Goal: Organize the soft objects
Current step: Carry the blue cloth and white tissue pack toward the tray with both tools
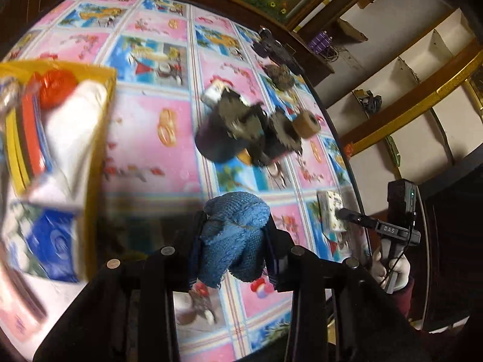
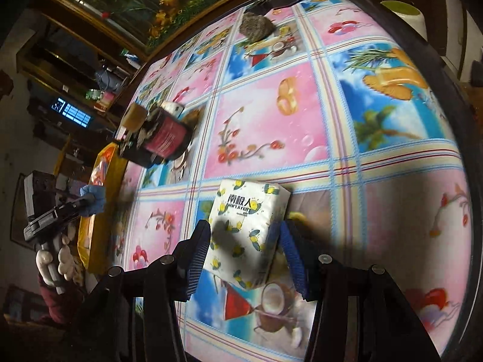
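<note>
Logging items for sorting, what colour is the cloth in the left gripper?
Blue cloth, clearest in the left wrist view.

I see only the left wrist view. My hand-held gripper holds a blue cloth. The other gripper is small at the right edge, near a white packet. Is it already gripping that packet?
Observer: The right wrist view shows the right hand-held gripper open, one finger on each side of the tissue pack; whether they touch it I cannot tell.
Operator: Is the pack lifted?
Observer: It appears to lie on the tablecloth.
Operator: Can you read the packet?
Observer: Yes, it has dark printed characters and small yellow fruit pictures.
Operator: And my blue cloth, where is it from that side?
Observer: Held in the left hand-held gripper, it is close by the yellow tray, at the left.
</note>
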A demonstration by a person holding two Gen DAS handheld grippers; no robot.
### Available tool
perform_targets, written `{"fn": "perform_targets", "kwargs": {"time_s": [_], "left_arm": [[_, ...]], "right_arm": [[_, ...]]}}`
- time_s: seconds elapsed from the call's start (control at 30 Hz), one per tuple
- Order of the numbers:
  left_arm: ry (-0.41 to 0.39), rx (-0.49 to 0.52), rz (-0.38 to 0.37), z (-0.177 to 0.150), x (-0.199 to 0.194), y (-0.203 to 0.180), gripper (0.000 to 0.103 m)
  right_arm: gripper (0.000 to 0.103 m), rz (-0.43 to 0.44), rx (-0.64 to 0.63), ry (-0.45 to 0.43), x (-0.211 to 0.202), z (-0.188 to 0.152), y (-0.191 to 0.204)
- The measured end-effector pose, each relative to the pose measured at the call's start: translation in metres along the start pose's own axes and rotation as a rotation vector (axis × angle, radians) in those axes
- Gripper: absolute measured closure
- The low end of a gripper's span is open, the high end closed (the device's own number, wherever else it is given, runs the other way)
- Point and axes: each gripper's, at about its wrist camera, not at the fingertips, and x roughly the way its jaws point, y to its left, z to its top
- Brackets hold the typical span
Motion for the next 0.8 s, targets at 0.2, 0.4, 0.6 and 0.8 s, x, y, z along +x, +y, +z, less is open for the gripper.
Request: {"fn": "perform_targets", "kwargs": {"time_s": [0.2,0.4,0.6,0.8], "left_arm": [[0.010,0.027,0.088,-0.018,0.020,-0.008,0.071],[0.014,0.064,0.154,-0.036,0.031,-0.011,0.069],[-0.017,0.139,0.234,-0.046,0.037,-0.022,0.060],[-0.074,0.196,0.320,-0.051,0.045,-0.035,0.059]], "right_arm": [[0.044,-0.072,-0.045,-0.027,0.007,-0.002,0.020],[0.020,-0.125,-0.064,-0.072,0.009,-0.012,0.044],[0.020,-0.161,-0.074,-0.074,0.011,-0.017,0.050],[0.019,-0.189,-0.054,-0.079,0.019,-0.009,0.053]]}}
